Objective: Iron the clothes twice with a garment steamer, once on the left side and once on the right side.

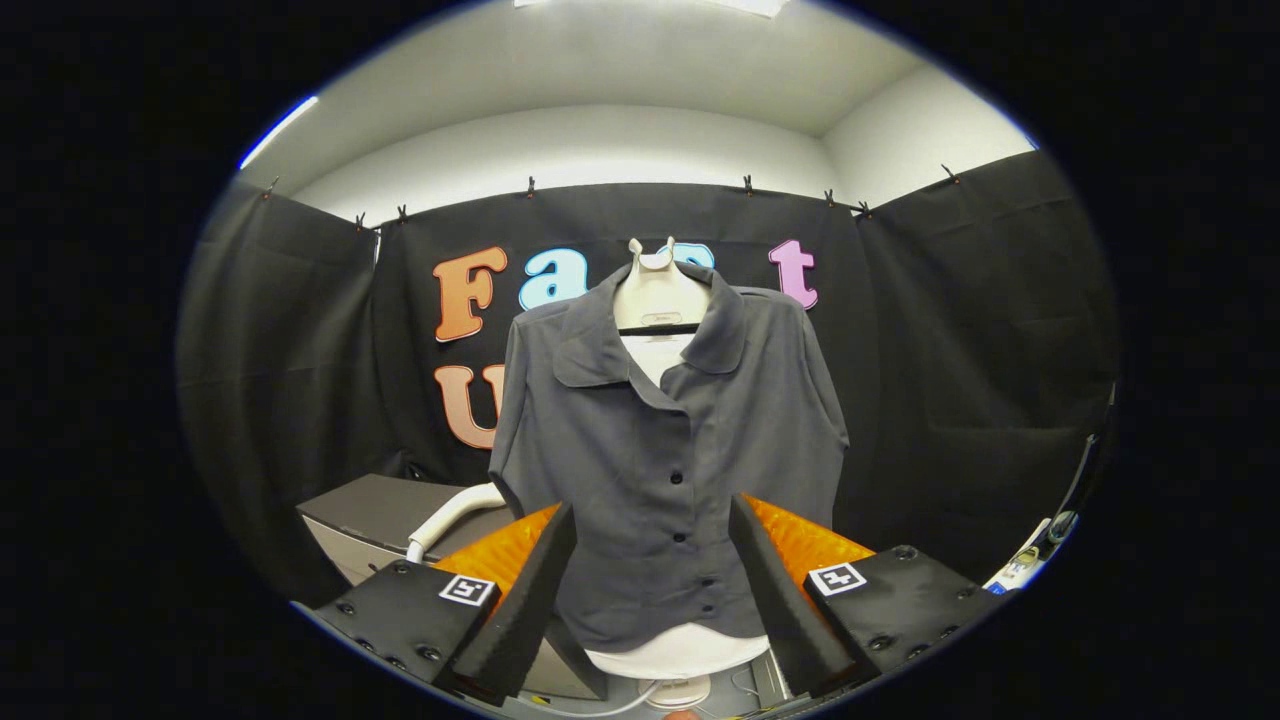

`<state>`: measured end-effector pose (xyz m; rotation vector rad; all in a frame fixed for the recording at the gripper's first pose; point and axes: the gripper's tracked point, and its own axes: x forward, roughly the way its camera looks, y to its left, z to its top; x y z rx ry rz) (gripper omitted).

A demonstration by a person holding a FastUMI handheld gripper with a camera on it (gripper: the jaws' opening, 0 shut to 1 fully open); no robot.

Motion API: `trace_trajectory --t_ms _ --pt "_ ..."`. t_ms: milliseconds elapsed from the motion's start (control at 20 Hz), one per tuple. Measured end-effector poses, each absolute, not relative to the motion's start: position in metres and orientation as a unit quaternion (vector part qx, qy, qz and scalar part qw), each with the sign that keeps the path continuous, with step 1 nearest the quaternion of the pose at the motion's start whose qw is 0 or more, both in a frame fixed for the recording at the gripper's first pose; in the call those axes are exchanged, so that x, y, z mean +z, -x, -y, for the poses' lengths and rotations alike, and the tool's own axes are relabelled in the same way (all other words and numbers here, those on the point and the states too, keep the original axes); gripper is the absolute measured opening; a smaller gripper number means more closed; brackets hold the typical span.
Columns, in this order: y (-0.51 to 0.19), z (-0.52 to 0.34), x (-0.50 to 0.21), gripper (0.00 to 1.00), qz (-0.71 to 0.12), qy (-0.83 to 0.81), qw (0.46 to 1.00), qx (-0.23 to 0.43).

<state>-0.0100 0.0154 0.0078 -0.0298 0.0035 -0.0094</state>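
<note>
Black cloth wall [960, 350] clipped along its top — white ceiling [620, 70] above.

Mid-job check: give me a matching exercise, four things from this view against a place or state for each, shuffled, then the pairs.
Things:
1. shirt
2. mannequin form
3. steamer hose
4. gripper

Place or state:
A. curves up beside the grey box, beyond one finger
B. fingers spread open, nothing between them
C. grey, buttoned, hanging just ahead of the fingers
D. white, neck showing above the collar

Pairs: 1-C, 2-D, 3-A, 4-B
</note>
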Motion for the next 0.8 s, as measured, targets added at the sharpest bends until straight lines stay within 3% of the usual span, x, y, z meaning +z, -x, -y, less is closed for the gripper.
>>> trace_trajectory --t_ms 800 --pt "0.006 -0.038 -0.009 0.98 -0.033 0.016 0.999 0.018"
